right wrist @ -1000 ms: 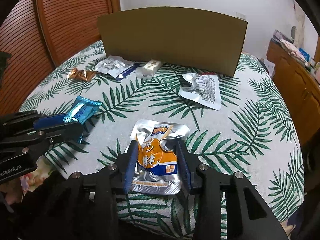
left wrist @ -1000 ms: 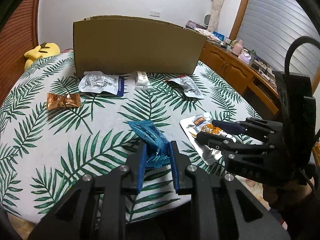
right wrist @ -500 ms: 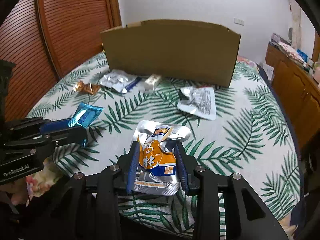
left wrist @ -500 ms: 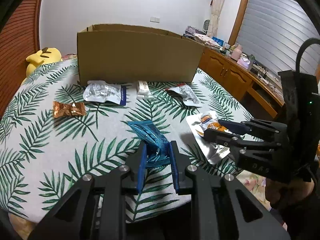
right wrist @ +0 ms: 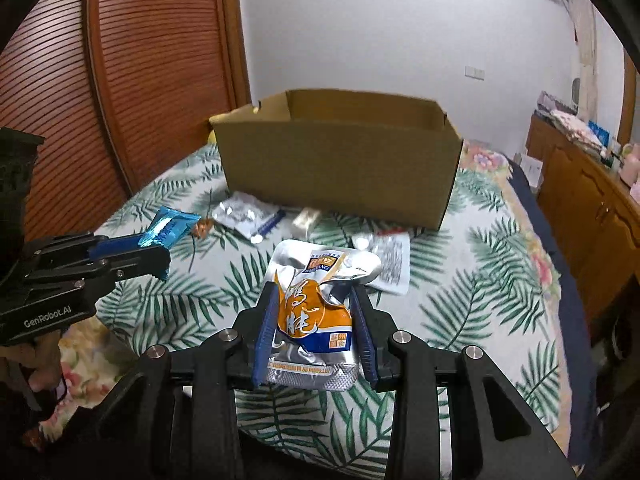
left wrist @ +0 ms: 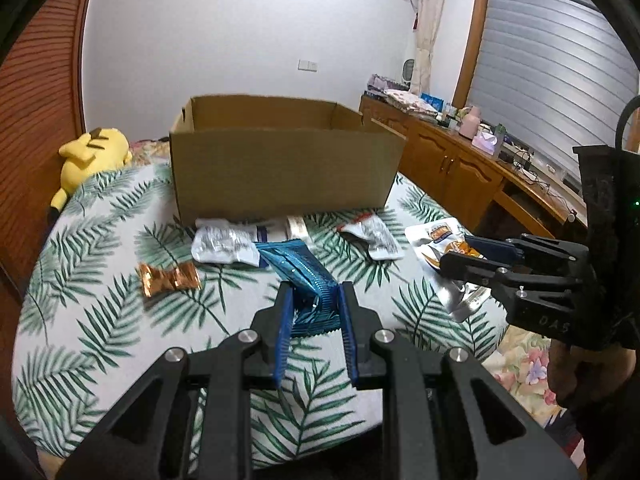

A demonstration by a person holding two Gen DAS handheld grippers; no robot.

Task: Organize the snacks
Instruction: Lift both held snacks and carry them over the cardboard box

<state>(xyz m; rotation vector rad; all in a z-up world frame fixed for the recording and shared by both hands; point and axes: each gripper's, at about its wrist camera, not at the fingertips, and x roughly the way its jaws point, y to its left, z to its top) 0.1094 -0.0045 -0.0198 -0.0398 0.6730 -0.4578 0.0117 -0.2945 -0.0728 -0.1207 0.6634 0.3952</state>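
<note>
Evidently the step in hand is the carry: each gripper has a snack off the cloth and the cardboard box (left wrist: pixel 280 168) is the place they look bound for. The left gripper (left wrist: pixel 313 312) is pinching a blue wrapper (left wrist: pixel 302 276) by its near end, so the packet sticks out toward the box, crumpled where the pads bite it. The right gripper (right wrist: pixel 316 332) is clamped on the sides of a silver and orange pouch (right wrist: pixel 316 300), which bows between the pads with its top edge pointing at the box.

Judging by the task, the next move calls for bringing both snacks up over the near wall of the box and letting go only once they are past its rim; the wall stands tall, so a low approach would likely catch a packet on the cardboard.

As for the box itself, it is open at the top, and from these angles only the upper part of its inside walls shows. Its floor is hidden, so I cannot tell whether anything lies in it.

Short of the box, along the foot of its near wall, several snacks wait on the leaf-print cloth (left wrist: pixel 100 320): a silver packet (left wrist: pixel 224 244), a small pale bar (left wrist: pixel 298 227), and a silver pouch with red trim (left wrist: pixel 376 236). A copper-coloured wrapper (left wrist: pixel 170 278) lies farther out from the box, left of the blue one.
</note>
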